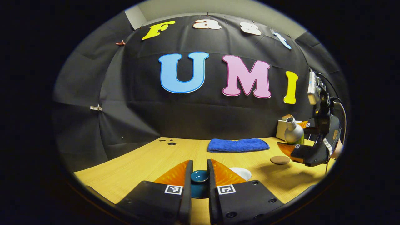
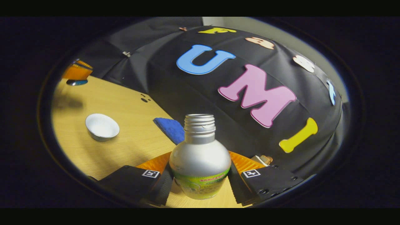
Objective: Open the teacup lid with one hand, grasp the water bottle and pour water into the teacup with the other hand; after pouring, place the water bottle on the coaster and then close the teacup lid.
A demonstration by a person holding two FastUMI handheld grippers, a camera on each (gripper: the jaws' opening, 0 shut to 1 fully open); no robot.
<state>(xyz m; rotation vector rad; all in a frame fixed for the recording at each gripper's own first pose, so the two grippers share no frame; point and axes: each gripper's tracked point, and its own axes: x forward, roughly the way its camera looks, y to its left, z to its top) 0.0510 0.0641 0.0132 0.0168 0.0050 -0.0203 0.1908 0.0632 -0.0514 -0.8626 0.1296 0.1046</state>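
My left gripper is shut on the dark teal teacup lid, holding it above the table. The white teacup stands uncovered just right of my fingers; in the right gripper view the teacup sits at the left. My right gripper is shut on the silver, uncapped water bottle with a green label. In the left gripper view the right gripper holds the bottle off the table at the far right, neck leaning slightly left. The round brown coaster lies below it.
A folded blue towel lies at the back of the wooden table, near the black cloth wall. A white box stands behind the bottle. The left gripper with the lid appears at the far upper left.
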